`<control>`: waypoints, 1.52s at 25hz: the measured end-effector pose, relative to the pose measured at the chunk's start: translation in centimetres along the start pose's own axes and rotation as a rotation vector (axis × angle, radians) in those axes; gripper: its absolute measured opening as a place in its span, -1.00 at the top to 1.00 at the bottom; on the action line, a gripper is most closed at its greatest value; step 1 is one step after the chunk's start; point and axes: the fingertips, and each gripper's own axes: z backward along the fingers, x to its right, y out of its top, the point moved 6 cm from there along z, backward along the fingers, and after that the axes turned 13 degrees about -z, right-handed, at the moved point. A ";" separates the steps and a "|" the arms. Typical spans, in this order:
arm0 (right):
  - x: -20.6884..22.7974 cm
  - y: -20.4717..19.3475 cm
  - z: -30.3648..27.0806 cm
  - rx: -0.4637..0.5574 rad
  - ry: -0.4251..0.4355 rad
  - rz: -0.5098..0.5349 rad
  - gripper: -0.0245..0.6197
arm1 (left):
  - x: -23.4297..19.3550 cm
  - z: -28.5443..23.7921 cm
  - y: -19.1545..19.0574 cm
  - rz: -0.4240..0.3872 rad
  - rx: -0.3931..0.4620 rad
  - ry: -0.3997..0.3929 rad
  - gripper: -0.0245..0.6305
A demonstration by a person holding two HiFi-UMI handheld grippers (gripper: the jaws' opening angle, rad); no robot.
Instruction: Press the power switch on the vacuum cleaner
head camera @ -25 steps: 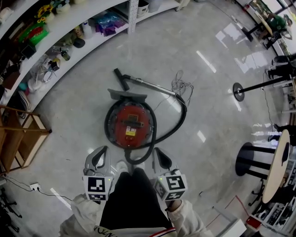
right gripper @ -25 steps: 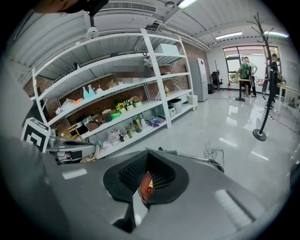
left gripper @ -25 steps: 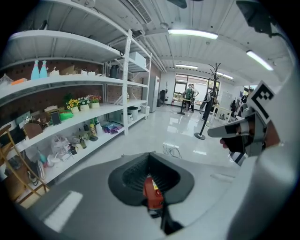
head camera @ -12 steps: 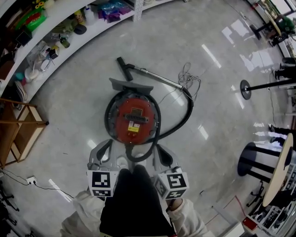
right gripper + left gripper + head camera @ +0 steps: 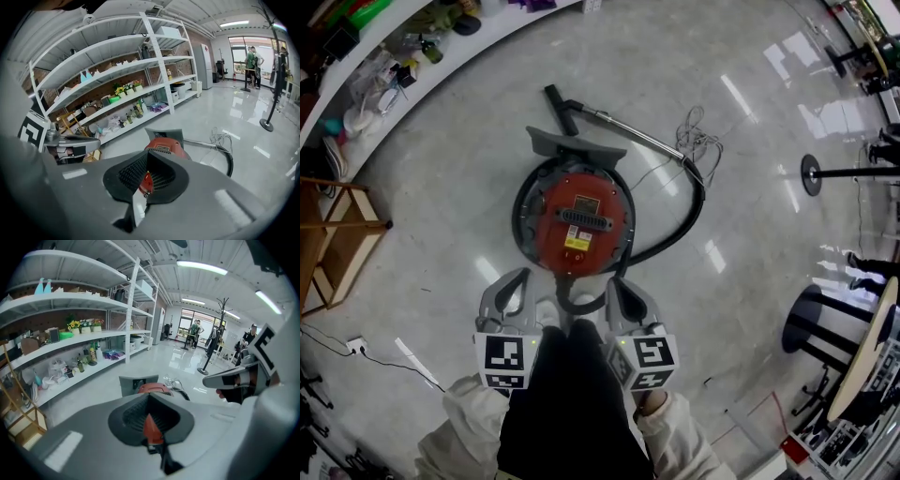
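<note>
Low at the left, the left gripper (image 5: 517, 277) has its fingers closed on nothing; ahead, between the two grippers, the red vacuum cleaner (image 5: 574, 223) stands on the floor (image 5: 441, 216); the right gripper (image 5: 617, 283) likewise has closed, empty fingers.

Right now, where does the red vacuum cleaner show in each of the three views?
Head view: the vacuum cleaner stands at centre, on the floor.
Left gripper view: its red top peeks out at lower centre, just above the jaws.
Right gripper view: centre, just above the jaws.
Shared landmark: the white shelving, upper left in the head view, left of the vacuum cleaner in the left and right gripper views.
</note>
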 end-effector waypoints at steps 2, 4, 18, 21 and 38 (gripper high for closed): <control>0.0 -0.5 -0.7 -0.013 0.001 0.000 0.92 | 0.0 -0.2 -0.5 0.006 -0.005 0.003 0.93; 0.2 -1.0 -1.5 -0.024 -0.001 0.009 0.92 | 0.0 -0.4 -0.8 0.011 -0.008 0.005 0.93; 1.6 -3.1 -5.7 -0.086 -0.017 0.019 0.92 | -0.2 -1.6 -1.2 0.039 -0.009 0.016 0.93; 2.0 -3.8 -6.7 -0.108 -0.021 0.024 0.92 | -0.3 -1.9 -1.1 0.036 -0.008 0.016 0.93; 2.3 -7.6 -10.9 -0.220 -0.035 0.039 0.92 | -0.5 -1.9 -1.3 0.024 -0.022 -0.007 0.93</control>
